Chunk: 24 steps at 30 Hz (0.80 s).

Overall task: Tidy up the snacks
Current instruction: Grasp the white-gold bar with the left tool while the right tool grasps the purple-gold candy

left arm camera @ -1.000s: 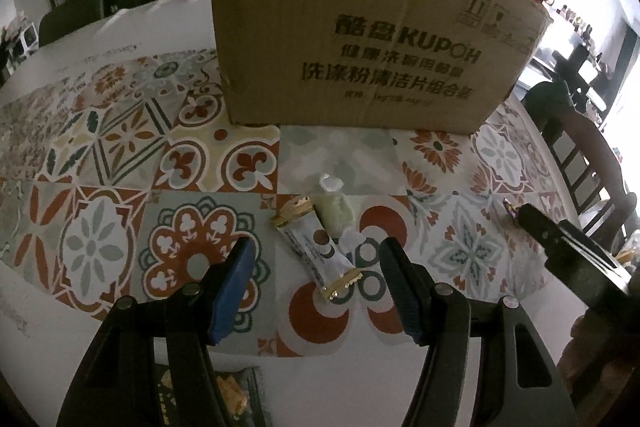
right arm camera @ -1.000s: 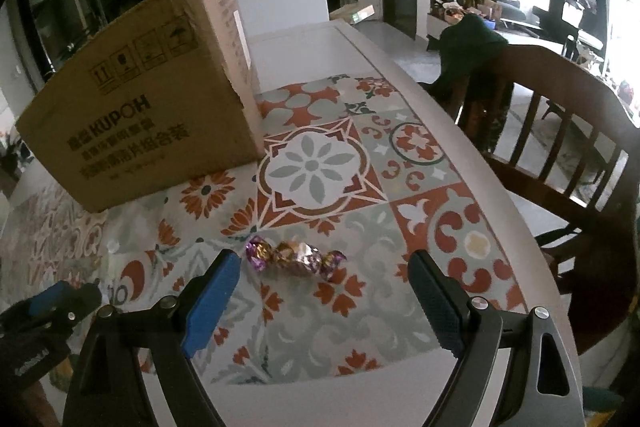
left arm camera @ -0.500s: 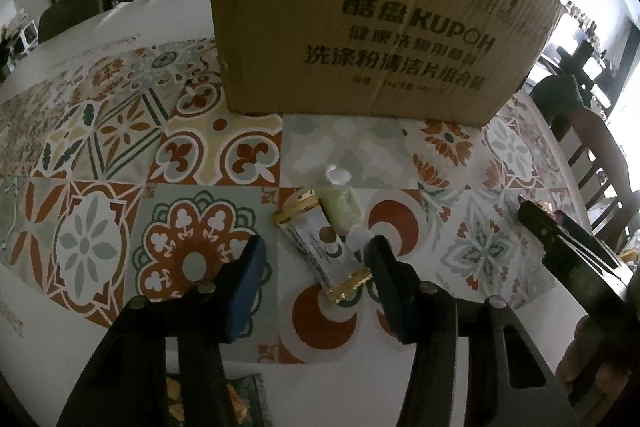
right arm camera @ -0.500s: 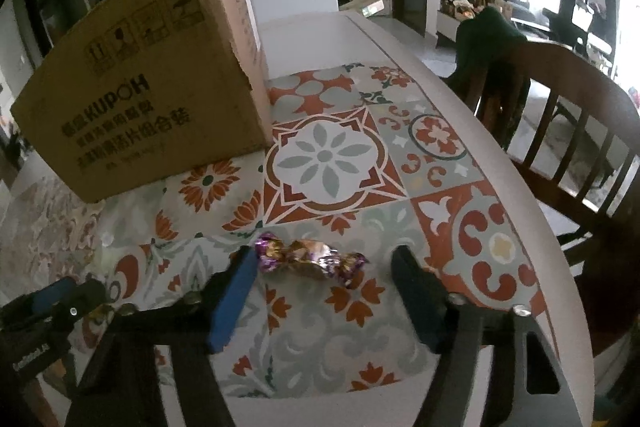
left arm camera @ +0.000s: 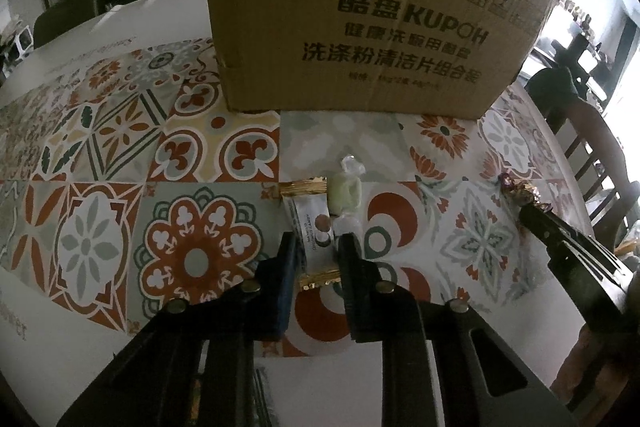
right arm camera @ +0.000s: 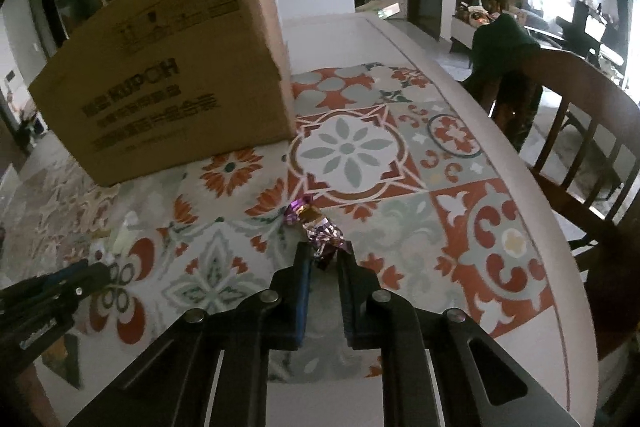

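Observation:
My left gripper point(left arm camera: 318, 247) is shut on a white snack bar with gold crimped ends point(left arm camera: 310, 227) that lies on the patterned tablecloth. A pale green wrapped candy point(left arm camera: 345, 191) lies touching its right side. My right gripper point(right arm camera: 324, 253) is shut on one end of a purple-and-gold foil candy point(right arm camera: 316, 225); the candy also shows in the left wrist view point(left arm camera: 520, 191) at the tip of the right gripper. A brown cardboard box point(left arm camera: 368, 23) stands behind both, also in the right wrist view point(right arm camera: 168, 87).
The table edge point(right arm camera: 472, 99) curves along the right, with a wooden chair point(right arm camera: 580, 131) beside it. A dark packet point(right arm camera: 60, 359) lies near the front edge by the left gripper point(right arm camera: 48, 303).
Both grippers moved forward and down and closed: the left onto the white snack bar, the right onto the foil candy.

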Each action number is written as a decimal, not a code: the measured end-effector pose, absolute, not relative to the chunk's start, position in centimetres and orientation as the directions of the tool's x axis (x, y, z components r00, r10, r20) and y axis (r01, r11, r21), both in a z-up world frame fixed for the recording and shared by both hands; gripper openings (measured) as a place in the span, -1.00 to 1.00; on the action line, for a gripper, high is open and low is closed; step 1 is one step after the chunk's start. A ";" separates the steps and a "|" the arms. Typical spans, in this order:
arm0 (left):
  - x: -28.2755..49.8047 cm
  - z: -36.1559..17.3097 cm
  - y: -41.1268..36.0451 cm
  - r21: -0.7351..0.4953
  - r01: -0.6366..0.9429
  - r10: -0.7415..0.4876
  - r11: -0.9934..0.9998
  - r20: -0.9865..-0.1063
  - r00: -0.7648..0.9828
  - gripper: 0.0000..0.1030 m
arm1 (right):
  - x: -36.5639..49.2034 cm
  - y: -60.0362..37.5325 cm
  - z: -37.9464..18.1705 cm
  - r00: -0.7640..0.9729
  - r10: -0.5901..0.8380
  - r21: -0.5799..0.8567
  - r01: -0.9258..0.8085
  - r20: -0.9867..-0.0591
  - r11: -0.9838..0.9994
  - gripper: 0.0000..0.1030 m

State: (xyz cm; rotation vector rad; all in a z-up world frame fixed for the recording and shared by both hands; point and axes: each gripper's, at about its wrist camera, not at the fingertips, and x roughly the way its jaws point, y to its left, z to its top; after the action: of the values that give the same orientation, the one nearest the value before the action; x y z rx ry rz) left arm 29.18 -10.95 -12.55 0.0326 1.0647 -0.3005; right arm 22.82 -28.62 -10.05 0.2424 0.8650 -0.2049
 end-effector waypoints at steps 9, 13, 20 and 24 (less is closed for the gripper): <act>27.5 -11.2 -11.3 -0.110 0.298 -0.247 0.948 -0.844 0.477 -0.63 | 21.8 -28.0 -9.8 0.651 -0.021 0.175 0.235 -0.759 0.956 -0.74; 26.9 -10.5 -11.4 -0.125 0.308 -0.267 0.943 -0.836 0.479 -0.63 | 21.2 -28.1 -9.3 0.663 -0.002 0.201 0.229 -0.749 0.953 -0.74; 25.7 -8.8 -11.0 -0.147 0.330 -0.304 0.933 -0.812 0.497 -0.63 | 20.0 -27.5 -7.6 0.699 0.029 0.230 0.196 -0.715 0.953 -0.74; 25.2 -7.7 -10.7 -0.157 0.333 -0.317 0.930 -0.799 0.510 -0.63 | 19.6 -26.7 -6.5 0.715 0.045 0.238 0.172 -0.698 0.956 -0.74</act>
State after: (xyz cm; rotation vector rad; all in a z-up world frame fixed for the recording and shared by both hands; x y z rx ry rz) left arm 25.24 -10.66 -7.66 0.0177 0.9588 -0.3915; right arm 19.62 -26.74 -6.46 0.2974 0.7739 -0.0710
